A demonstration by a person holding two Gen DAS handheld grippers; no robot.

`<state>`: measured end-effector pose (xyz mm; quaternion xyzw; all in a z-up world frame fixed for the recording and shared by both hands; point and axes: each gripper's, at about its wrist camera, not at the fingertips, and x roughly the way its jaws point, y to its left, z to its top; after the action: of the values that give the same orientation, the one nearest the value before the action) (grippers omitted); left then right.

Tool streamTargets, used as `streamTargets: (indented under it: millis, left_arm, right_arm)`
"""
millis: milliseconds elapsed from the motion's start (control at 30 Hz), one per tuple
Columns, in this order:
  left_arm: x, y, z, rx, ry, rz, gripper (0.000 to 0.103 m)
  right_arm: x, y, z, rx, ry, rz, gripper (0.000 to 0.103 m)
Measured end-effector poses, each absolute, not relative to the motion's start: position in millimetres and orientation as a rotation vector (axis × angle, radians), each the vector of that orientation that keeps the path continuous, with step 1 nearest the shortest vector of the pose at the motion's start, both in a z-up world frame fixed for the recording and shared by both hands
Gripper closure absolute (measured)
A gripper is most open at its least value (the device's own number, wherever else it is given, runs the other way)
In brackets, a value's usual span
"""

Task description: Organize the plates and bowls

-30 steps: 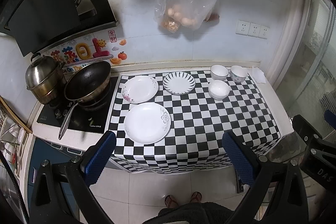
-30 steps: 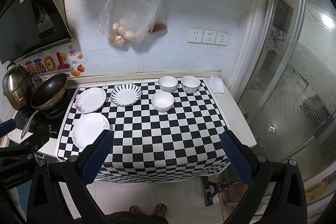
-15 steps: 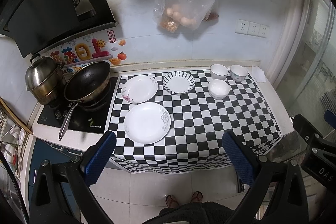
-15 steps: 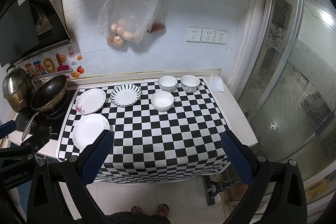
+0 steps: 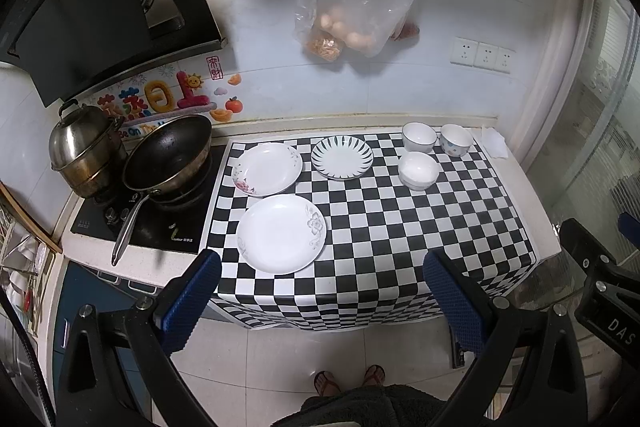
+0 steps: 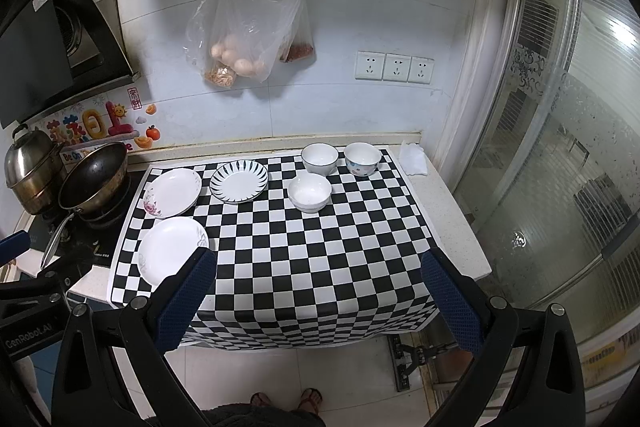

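Observation:
Three plates lie on the left of the checkered counter mat (image 5: 400, 227): a plain white plate (image 5: 281, 233) in front, a flower-edged plate (image 5: 267, 168) behind it, and a striped plate (image 5: 342, 157) beside that. Three bowls stand at the back right: a white bowl (image 5: 418, 170), a dark-rimmed bowl (image 5: 419, 137) and a blue-dotted bowl (image 5: 456, 140). In the right wrist view the plates (image 6: 172, 251) and bowls (image 6: 309, 191) show too. My left gripper (image 5: 320, 291) and right gripper (image 6: 316, 287) are both open and empty, held high in front of the counter edge.
A wok (image 5: 168, 157) and a steel pot (image 5: 86, 151) sit on the stove at the left. A plastic bag of eggs (image 5: 356, 11) hangs on the wall. A white cloth (image 5: 495, 143) lies at the back right corner. A glass door (image 6: 560, 167) stands on the right.
Both views have shifted only slightly; the plates and bowls have not moved and both grippers stay open.

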<state>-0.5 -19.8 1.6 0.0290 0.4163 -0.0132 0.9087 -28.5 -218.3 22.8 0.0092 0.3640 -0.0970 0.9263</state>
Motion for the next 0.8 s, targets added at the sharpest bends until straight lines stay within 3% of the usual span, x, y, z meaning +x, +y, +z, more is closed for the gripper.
streamTargets:
  millis: [500,633,800]
  left_arm:
    - [42,17,-24,0.019,0.856,0.0,0.0]
    - [84,53,-67,0.013,0.929,0.077,0.0]
    - [135,109,-147,-0.069,1.11,0.135,0.0]
  right_arm:
    - [1,-212,-6,0.105,0.729,-0.151,0.0]
    - [40,-200,-44,0.108,0.748,-0.077,0.0]
    - [111,-175,-125,0.21,0.912,0.092,0.0]
